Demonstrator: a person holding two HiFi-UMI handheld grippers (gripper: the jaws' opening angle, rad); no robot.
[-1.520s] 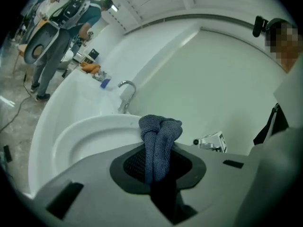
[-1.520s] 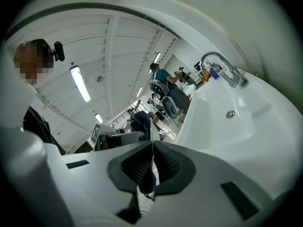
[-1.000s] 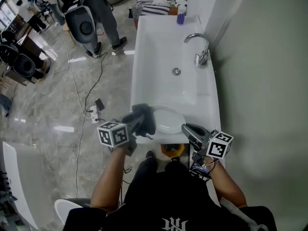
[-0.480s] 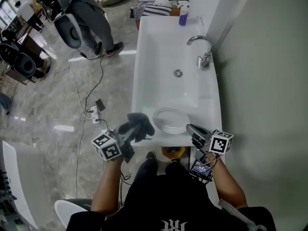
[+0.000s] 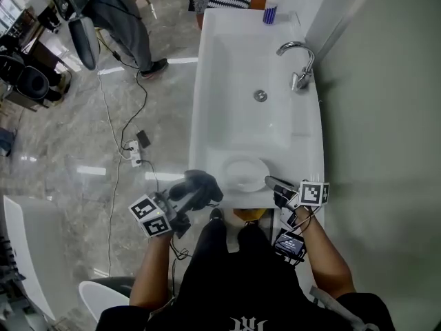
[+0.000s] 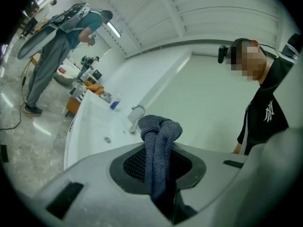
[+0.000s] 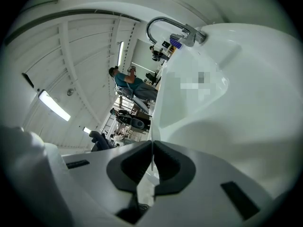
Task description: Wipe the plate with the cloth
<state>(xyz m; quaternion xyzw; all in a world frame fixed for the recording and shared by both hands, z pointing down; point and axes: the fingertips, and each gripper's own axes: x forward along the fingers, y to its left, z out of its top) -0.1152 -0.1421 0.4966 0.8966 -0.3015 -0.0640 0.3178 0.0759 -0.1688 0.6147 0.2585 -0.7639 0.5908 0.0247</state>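
One long white sink [image 5: 241, 61] fills the middle of the head view, on a shiny grey stone floor [image 5: 69, 150]. At the far left a person in grey trousers [image 5: 124, 16] stands on that floor, well apart from the sink.

Next comes the round white plate [image 5: 244, 173]. It sits at the near end of the sink, close to the person who holds the grippers.

Then the two grippers, one on each side of the plate. The right gripper [image 5: 272, 183] reaches in from the right and touches the plate's right edge. In the right gripper view its jaws are pressed almost together, with only a thin white rim between the black pads [image 7: 168, 162]. So it is pinching the edge of the plate. I cannot tell if the plate rests on the sink or is held just above it.

The left gripper [image 5: 186, 200] is at the sink's near left corner. Its jaws are squeezed on a dark grey-blue knitted cloth [image 6: 158, 141]. The cloth sticks up out of the jaws in a bunched knot. It hangs just left of the plate and is not on it.

Smaller things are at the far end. A curved silver tap [image 5: 298, 64] stands on the right side of the sink. A little blue and white bottle [image 5: 270, 11] stands at the far edge.
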